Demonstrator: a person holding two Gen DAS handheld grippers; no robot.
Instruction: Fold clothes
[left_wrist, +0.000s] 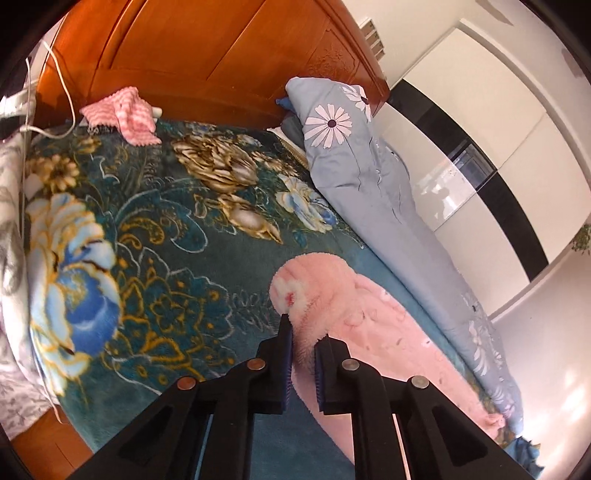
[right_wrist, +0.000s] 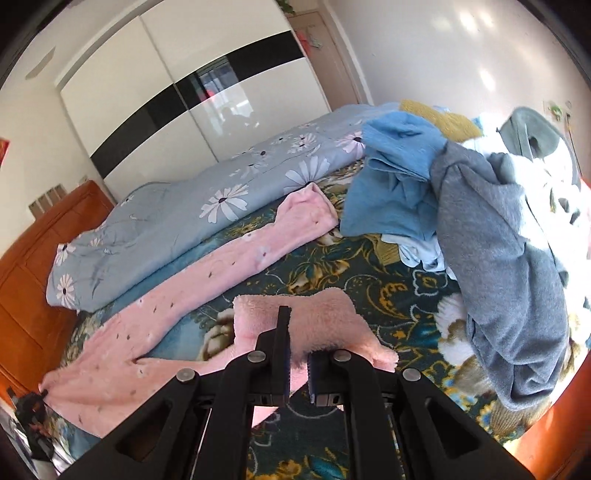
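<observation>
Between the blue pads of the left gripper (left_wrist: 303, 330) sits a bunched end of the pink fleece garment (left_wrist: 369, 314), the jaws closed onto the plush so that its fluffy inner side bulges up just beyond the fingertips. The right gripper (right_wrist: 297, 332) is likewise clamped on the other end of the same garment (right_wrist: 184, 295), with a doubled flap of fleece standing up ahead of its jaws and the long body of the piece running away to its left, flat along the floral blanket (left_wrist: 155, 221). Judged from this, folding of the pink piece is only just under way: both ends are held and lifted, but no neat crease lies on the bed yet, and the halves have not been brought together. Much remains besides, since ahead and to the right of the right gripper a heap of unfolded clothes (right_wrist: 480, 206) waits, blue, grey and white items tumbled over one another. For room, the blanket straight ahead and to the left of the left gripper is bare and broad, a good place to lay the fold down. Just beyond the pink garment on that gripper's right runs a rolled grey daisy-print quilt (left_wrist: 369, 177), which hems in that edge, and the wooden headboard (left_wrist: 207, 48) closes the far end, where a small pink-striped cloth (left_wrist: 125, 110) lies well apart from the work.
</observation>
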